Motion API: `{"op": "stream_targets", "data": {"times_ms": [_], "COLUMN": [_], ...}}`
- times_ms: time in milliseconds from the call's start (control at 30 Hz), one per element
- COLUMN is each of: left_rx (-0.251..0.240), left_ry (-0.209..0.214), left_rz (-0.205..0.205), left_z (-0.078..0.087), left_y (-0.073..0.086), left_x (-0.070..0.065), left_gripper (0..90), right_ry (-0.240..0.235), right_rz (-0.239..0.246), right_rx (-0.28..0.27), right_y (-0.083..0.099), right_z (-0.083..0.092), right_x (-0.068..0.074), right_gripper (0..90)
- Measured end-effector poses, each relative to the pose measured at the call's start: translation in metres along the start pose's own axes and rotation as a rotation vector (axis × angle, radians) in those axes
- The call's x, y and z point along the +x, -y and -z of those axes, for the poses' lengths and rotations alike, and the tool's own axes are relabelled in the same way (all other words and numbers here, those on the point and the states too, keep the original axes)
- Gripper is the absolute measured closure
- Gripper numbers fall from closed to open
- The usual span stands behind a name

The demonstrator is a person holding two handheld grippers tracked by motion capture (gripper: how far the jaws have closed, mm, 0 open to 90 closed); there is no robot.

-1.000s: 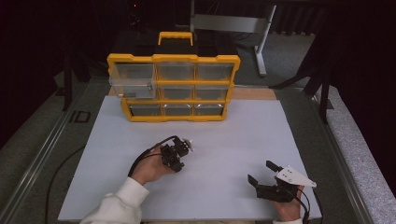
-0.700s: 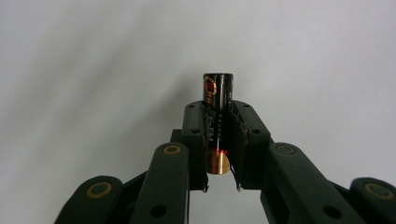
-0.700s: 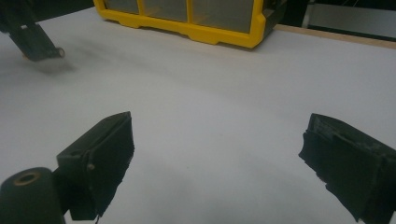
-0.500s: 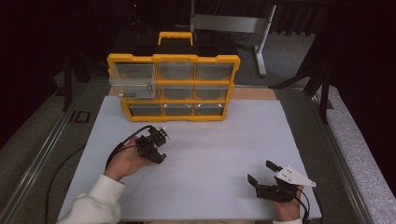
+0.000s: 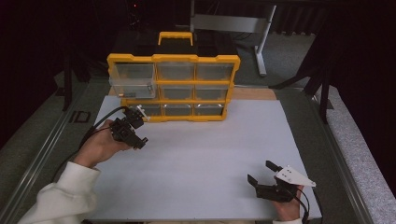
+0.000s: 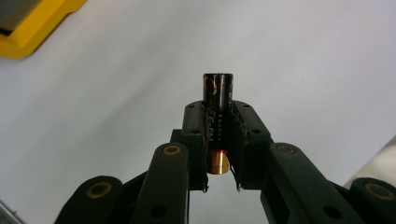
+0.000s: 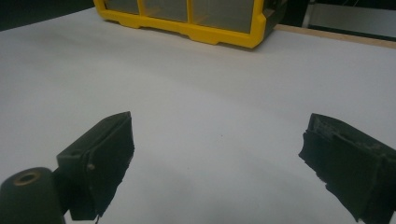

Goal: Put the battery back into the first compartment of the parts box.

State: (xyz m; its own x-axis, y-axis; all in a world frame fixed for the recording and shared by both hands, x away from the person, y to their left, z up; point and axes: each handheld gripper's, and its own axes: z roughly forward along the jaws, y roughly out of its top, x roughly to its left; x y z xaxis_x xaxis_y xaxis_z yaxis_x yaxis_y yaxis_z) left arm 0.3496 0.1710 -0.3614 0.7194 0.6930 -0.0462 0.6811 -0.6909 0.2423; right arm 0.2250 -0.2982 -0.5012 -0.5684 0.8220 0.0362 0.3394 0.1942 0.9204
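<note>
A black battery point(image 6: 217, 107) with a gold end stands clamped between the jaws of my left gripper point(image 6: 218, 122), which is shut on it. From above, that left gripper point(image 5: 130, 128) hovers over the white mat just in front of the lower left corner of the yellow drawer organizer point(image 5: 173, 86). One clear drawer point(image 5: 132, 87) at the organizer's left is pulled out. My right gripper point(image 5: 262, 172) rests open near the mat's front right, and its own view has the right gripper point(image 7: 219, 154) with jaws wide apart and nothing between them.
The white mat point(image 5: 210, 154) covers the table between the organizer and the person's hands. A metal rail point(image 5: 44, 154) runs along the table's left edge. A grey stand point(image 5: 233, 23) rises behind the organizer. The organizer's front point(image 7: 187, 18) lies far ahead of the right gripper.
The left hand has carried its gripper with the battery left and away, from mid-mat toward the organizer's lower left corner. The right gripper has stayed put.
</note>
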Motion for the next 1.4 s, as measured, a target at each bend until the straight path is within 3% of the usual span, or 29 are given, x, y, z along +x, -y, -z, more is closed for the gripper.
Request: {"op": "stream_targets", "data": {"times_ms": [333,600,733,1400], "left_rx": [0.008,-0.003,0.008,-0.009], "left_ry": [0.02,0.025,0.041,0.016], "left_rz": [0.024,0.04,0.033,0.063], "left_z": [0.021,0.043,0.053,0.116], "left_y": [0.006,0.007,0.004,-0.017], "left_x": [0.012,0.014,0.015,0.031], "left_gripper": [77.8,77.8,77.8,77.8], "right_ry": [-0.001,-0.002,-0.002,-0.003], "right_rz": [-0.004,-0.004,-0.004,-0.009], "right_rx": [0.001,0.001,0.002,0.0], "right_y": [0.0,0.0,0.0,0.0], "right_z": [0.0,0.0,-0.001,-0.001], "right_x": [0.0,0.0,0.0,0.0], "right_gripper": [8.7,8.7,8.7,8.7]}}
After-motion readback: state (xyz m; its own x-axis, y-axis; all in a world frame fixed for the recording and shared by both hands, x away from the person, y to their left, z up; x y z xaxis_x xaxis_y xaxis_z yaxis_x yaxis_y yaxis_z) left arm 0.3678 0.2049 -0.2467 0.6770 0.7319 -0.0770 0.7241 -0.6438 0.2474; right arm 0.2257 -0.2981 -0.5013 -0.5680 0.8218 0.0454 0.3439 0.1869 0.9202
